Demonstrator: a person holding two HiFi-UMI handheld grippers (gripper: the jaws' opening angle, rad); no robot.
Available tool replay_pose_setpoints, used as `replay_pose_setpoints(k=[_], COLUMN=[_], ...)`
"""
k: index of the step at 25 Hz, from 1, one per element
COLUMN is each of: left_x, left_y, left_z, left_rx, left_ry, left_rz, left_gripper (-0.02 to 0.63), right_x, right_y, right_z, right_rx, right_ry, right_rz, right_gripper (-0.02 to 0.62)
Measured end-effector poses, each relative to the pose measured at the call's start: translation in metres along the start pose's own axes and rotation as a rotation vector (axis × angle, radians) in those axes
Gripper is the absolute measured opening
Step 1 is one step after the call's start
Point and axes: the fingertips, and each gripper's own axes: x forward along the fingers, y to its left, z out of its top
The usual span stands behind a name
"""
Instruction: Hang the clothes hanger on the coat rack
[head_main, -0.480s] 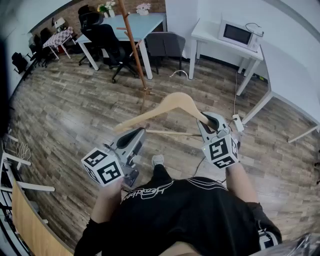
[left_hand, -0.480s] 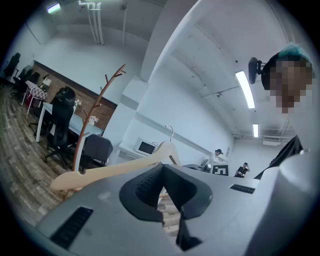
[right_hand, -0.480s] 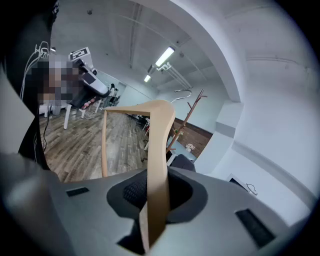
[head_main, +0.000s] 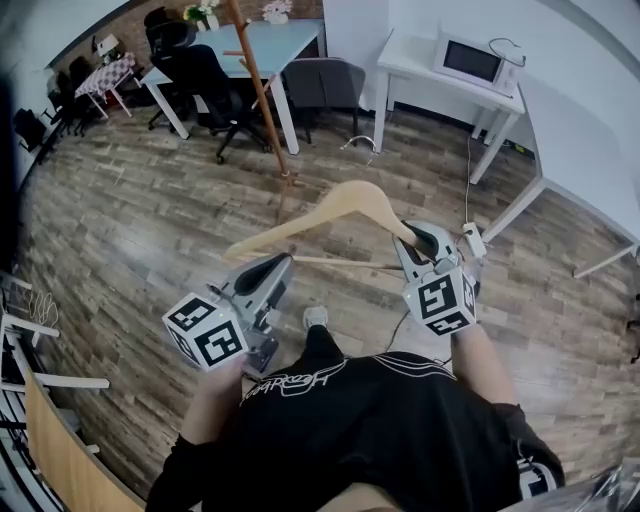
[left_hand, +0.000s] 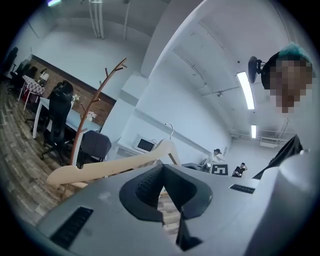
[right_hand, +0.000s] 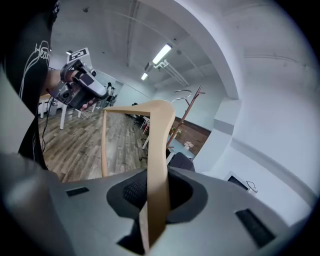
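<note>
Jaws of the right gripper (head_main: 418, 238) are clamping the hanger (head_main: 345, 196) unmoved in mid-air, left gripper (head_main: 277, 265) jaws gaping empty, the rack (head_main: 262, 100) staying well apart, so the carry is pending.

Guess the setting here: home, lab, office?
Probably an office or lab room: a desk with a rolling office chair, a microwave on a white table, and a wooden coat rack.

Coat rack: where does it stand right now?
Head view, top left of centre: the coat rack stands on the wooden floor beside the blue desk and black chair, beyond the hanger clamped in the right gripper.
</note>
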Motion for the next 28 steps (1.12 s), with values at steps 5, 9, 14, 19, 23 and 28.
replay_pose_setpoints(k=[5,9,14,19,23,28], left_x=[0.009,0.019,0.031,0.05,0.061,0.074], left_y=[0.026,0.059,0.119,0.18,0.223,0.265], left_z=[0.006,0.015,0.024,0.052,0.086,0.123], left_rx=[-0.029,-0.05,-0.087,-0.098,-0.083,-0.061], left_ry=[-0.002,0.001,0.021,0.011,-0.014,-0.029], left_rz=[-0.002,-0.003,0.022,0.01,-0.001,-0.027], left_gripper=[0.007,0.006,0.008,0.006,0.007,0.008], right_x=[0.025,0.057,0.113,0.181,0.229,0.275], right_y=[-0.002,-0.006,-0.012,-0.029,-0.046,-0.069], right_z=[0.002,0.003,0.0,0.012,0.034,0.068], right_rx=[0.007,0.01,0.027,0.023,0.001,-0.05], right_ry=[0.01,0.027,0.066,0.079,0.073,0.058], right_rz=[0.008,0.017,0.03,0.03,0.023,-0.001], right_gripper=[0.091,0.091,0.091,0.091,0.091,0.091])
